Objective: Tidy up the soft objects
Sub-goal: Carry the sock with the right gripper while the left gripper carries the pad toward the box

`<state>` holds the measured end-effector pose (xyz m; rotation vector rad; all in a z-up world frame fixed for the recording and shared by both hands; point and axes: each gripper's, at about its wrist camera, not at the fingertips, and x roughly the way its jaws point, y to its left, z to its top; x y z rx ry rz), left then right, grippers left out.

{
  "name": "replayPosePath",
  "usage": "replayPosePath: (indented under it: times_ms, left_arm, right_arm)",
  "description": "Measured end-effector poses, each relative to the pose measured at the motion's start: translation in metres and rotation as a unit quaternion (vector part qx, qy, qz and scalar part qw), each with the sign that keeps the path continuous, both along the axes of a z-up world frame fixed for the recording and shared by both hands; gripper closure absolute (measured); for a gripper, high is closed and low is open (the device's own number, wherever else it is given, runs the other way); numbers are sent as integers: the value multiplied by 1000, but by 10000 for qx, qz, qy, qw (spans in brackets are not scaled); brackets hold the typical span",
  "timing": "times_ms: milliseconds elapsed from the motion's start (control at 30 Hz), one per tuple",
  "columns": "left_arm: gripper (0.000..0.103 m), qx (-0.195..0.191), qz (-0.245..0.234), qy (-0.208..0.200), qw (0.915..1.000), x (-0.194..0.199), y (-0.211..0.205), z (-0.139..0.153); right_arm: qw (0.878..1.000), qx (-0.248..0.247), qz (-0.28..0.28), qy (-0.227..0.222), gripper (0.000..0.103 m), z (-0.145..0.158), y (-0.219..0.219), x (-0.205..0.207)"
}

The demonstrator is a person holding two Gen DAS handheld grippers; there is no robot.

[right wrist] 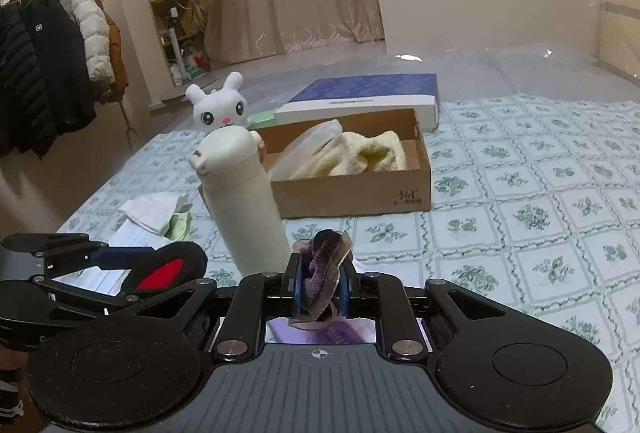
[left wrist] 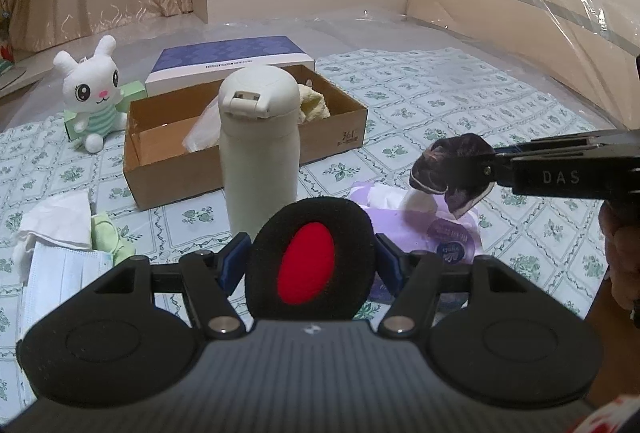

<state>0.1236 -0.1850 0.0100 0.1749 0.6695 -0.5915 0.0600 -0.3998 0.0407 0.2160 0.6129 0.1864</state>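
My left gripper [left wrist: 310, 265] is shut on a round black foam pad with a red oval centre [left wrist: 308, 233], held just above the bed. In the right wrist view the same pad [right wrist: 168, 269] shows at the lower left. My right gripper [right wrist: 320, 285] is shut on a crumpled purple-brown cloth [right wrist: 326, 261]. That cloth [left wrist: 448, 169] hangs from the right gripper's tips at the right of the left wrist view. An open cardboard box [left wrist: 172, 173] [right wrist: 352, 193] lies ahead, holding a pale yellow towel [right wrist: 368, 153] and a clear plastic bag [right wrist: 312, 145].
A tall white bottle [left wrist: 260, 149] [right wrist: 244, 201] stands between me and the box. A white plush bunny [left wrist: 94, 89] and a blue-and-white flat box [left wrist: 228, 61] lie behind. Tissues [left wrist: 56, 221], a face mask [left wrist: 60, 273] and a green cloth [left wrist: 108, 233] lie left; a purple tissue pack [left wrist: 420, 229] right.
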Motion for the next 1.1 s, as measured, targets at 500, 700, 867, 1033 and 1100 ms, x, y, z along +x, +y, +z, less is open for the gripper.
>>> replayPosePath:
  times_ms: [500, 700, 867, 1033, 1100]
  left_arm:
    - [40, 354, 485, -15, 9982, 39, 44, -4]
    - [40, 365, 463, -77, 9982, 74, 62, 1]
    - [40, 355, 398, -146, 9985, 115, 72, 7]
    - [40, 266, 314, -180, 9990, 159, 76, 11]
    - [40, 238, 269, -187, 9992, 177, 76, 12]
  right_arm:
    - [9998, -37, 126, 123, 85, -10, -21, 42]
    - [9994, -53, 299, 189, 85, -14, -32, 70]
    - [9987, -68, 472, 176, 85, -11, -43, 103]
    - [9969, 101, 773, 137, 85, -6, -50, 146]
    - [9956, 137, 922, 99, 85, -3, -49, 163]
